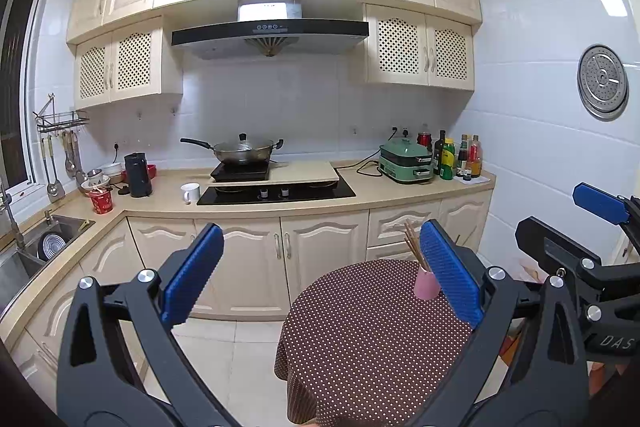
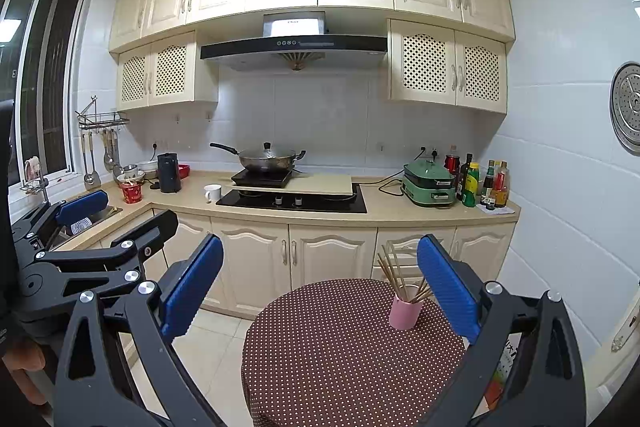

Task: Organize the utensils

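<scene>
Left gripper and right gripper level above the floor, jaws wide, empty. Round brown polka-dot table near; pink cup of wooden chopsticks at its far-right edge.

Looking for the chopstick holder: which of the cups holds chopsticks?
The pink cup on the dotted table; the white mug and red cup sit on the counter.

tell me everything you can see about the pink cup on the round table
The small pink cup is a plain, smooth cylinder, maybe ceramic or plastic, with no handle showing. It stands upright on the brown, white-dotted tablecloth of the round table, near its far right edge. A bundle of thin wooden chopsticks sits in it, fanning out and leaning over the rim. Nothing else touches it; both grippers are held open and apart from it.
</scene>
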Demonstrator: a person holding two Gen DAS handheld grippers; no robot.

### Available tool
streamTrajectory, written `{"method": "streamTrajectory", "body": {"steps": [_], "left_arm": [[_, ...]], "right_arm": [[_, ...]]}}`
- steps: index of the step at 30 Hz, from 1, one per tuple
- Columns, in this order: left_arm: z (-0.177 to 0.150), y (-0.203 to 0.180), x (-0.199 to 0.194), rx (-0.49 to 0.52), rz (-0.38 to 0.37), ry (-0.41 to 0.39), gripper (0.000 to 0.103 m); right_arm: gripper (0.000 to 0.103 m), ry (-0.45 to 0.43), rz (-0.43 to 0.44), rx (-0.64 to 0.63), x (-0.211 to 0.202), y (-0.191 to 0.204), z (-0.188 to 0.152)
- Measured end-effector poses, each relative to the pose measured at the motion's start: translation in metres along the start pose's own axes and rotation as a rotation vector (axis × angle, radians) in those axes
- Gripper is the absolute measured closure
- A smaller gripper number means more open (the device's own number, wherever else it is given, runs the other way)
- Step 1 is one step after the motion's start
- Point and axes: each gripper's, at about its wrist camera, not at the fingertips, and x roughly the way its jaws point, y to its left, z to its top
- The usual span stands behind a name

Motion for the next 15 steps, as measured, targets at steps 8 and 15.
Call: {"method": "streamTrajectory", "body": {"steps": [8,15], "left_arm": [[-0.0006,0.0010,-0.0038,0.008,0.008,-0.010,0.007],[0.0007,0.0012,-0.0018,0.011,0.006,-0.005,0.007]], "right_arm": [[0.009,-0.001,0.005,0.003,-0.0009,0.0002,0.0005],[0.009,0.001,0.004,0.005,-0.0006,-0.0009,0.0003]]}}
